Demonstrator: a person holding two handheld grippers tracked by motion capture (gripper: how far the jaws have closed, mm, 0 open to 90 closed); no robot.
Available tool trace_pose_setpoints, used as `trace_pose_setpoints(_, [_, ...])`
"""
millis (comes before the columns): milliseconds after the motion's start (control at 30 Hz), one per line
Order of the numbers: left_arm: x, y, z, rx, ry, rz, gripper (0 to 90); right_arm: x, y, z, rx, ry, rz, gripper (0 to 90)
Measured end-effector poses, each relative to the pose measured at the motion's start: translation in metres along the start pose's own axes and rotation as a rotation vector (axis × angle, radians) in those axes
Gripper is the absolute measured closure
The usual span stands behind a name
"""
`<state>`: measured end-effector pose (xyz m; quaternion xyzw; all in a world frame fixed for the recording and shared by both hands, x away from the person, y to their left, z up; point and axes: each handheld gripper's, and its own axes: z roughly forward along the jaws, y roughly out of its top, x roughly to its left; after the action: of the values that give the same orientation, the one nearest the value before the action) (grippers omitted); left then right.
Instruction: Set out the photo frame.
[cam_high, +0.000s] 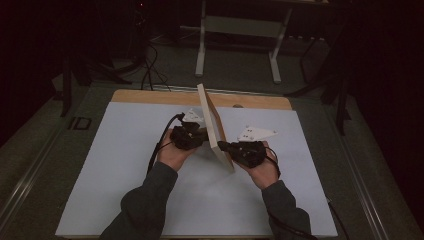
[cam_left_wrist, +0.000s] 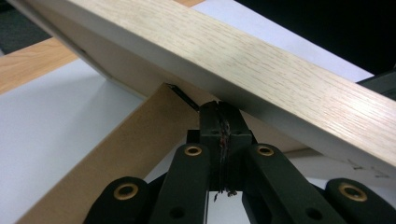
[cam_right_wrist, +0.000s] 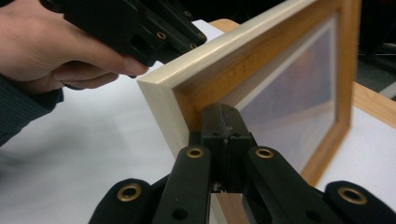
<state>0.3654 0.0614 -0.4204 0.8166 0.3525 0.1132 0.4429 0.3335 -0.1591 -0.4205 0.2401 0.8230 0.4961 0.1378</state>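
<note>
Wooden picture frame (cam_high: 214, 125) between closed tongs

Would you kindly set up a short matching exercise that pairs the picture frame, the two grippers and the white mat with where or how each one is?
Things:
1. picture frame
2. left gripper
3. right gripper
4. white mat

Descriptions:
A. jaws shut, tips against the frame's front face
B. lies flat over the tabletop
C. stands tilted on edge between the grippers
D. jaws shut, tips at the frame's back

Pairs: 1-C, 2-D, 3-A, 4-B
</note>
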Motion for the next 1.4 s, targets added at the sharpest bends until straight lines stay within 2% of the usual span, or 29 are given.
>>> trace_pose_setpoints(67, [0.000, 0.000, 0.000, -0.001, 0.000, 0.002, 90.0, 0.001, 0.000, 0.001, 0.000, 0.003, -0.002, 90.0])
trace_pose_setpoints(200, [-0.001, -0.004, -0.006, -0.016, -0.027, 0.003, 90.0, 0.002, 0.000, 0.002, -0.001, 0.008, -0.004, 90.0])
trace_pose_setpoints(300, [-0.006, -0.008, -0.009, -0.018, -0.044, 0.021, 90.0, 0.002, 0.000, 0.002, -0.001, 0.010, -0.007, 90.0])
trace_pose_setpoints(467, [-0.009, -0.011, -0.011, -0.024, -0.048, 0.032, 90.0, 0.003, 0.000, 0.002, 0.001, 0.013, -0.006, 90.0])
trace_pose_setpoints(633, [-0.006, -0.008, -0.010, -0.012, -0.050, 0.031, 90.0, 0.004, 0.002, 0.002, 0.014, 0.012, -0.019, 90.0])
trace_pose_setpoints(1033, [0.008, -0.011, -0.013, -0.017, -0.092, 0.050, 90.0, 0.008, 0.006, 0.009, 0.013, 0.020, -0.022, 90.0])
trace_pose_setpoints(1267, [0.012, -0.013, -0.016, -0.014, -0.092, 0.044, 90.0, 0.012, 0.009, 0.015, 0.013, 0.027, -0.028, 90.0])
trace_pose_setpoints(1400, [0.016, -0.016, -0.018, -0.018, -0.111, 0.033, 89.9, 0.015, 0.011, 0.018, 0.012, 0.037, -0.034, 90.0])
